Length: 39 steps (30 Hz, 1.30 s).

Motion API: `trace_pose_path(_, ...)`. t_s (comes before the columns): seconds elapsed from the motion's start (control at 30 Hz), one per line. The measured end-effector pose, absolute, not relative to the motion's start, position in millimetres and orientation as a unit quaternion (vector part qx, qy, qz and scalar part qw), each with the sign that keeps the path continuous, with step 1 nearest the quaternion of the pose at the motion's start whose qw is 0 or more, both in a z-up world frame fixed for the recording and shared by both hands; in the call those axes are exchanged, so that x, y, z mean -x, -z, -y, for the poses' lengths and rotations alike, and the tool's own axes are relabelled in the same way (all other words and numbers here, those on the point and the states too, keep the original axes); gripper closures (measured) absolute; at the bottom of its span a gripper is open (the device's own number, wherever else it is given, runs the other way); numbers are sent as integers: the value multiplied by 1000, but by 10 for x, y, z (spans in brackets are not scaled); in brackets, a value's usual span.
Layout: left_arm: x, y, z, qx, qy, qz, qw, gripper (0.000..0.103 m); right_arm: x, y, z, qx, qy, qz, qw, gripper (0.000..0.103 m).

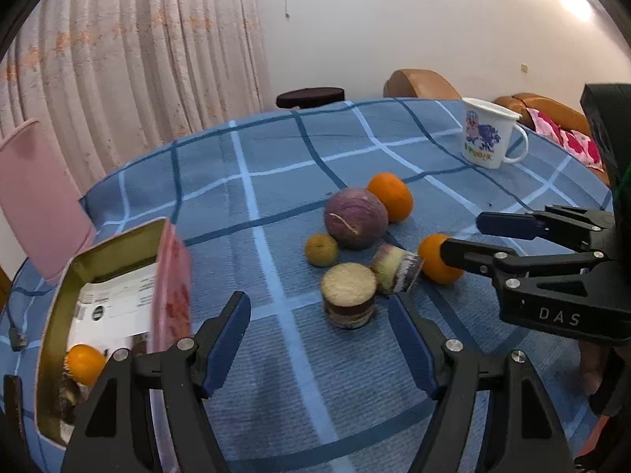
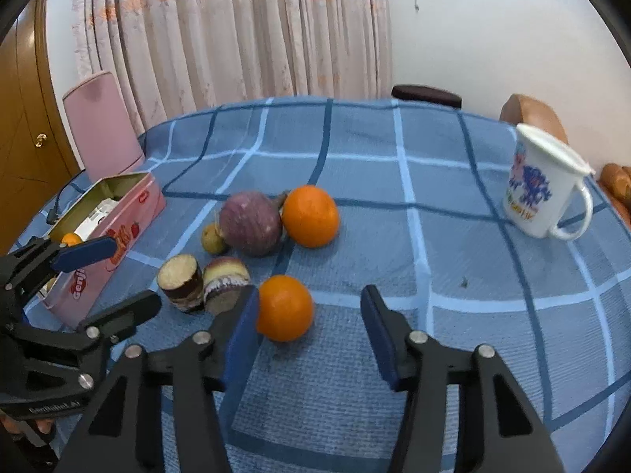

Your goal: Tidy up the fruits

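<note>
Both hand-held grippers spread wide — the right hand-held gripper (image 2: 309, 307) nears a round orange tangerine (image 2: 284, 308), the left hand-held gripper (image 1: 319, 313) empty — beside the pink rectangular tin (image 2: 130, 216).

A white printed mug (image 2: 546, 193) stands far right on the blue checked tablecloth (image 2: 473, 276). Pink curtains (image 2: 236, 31) hang behind, a pink chair (image 2: 102, 126) far left, a dark stool (image 2: 426, 96) beyond the table.
</note>
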<state>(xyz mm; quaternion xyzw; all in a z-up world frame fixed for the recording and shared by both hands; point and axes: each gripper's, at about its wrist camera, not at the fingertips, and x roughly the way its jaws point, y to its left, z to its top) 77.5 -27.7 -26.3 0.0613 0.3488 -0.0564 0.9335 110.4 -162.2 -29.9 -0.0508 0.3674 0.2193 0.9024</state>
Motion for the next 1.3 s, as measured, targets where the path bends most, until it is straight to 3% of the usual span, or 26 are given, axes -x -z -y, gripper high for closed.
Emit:
trace_pose_path(0.43,-977,376,227,-37,81,-390,916,30,-1234,424,1538,41,-261,-410,873,53)
trace_pose_path(0.5,-1008,388,218,-32,84,-395,914,45,-1279,464,1554,34,-263,-423,867,59)
trace_pose_path(0.7,-1004,384,247,-31,101,-395,913,67,-1237,444,1515,49,-259,-414,871,62)
trace_pose_path(1.3,-926,292,182,-17,101,-365,925,67,-1151,343,1584,37,-259,-380,887,63)
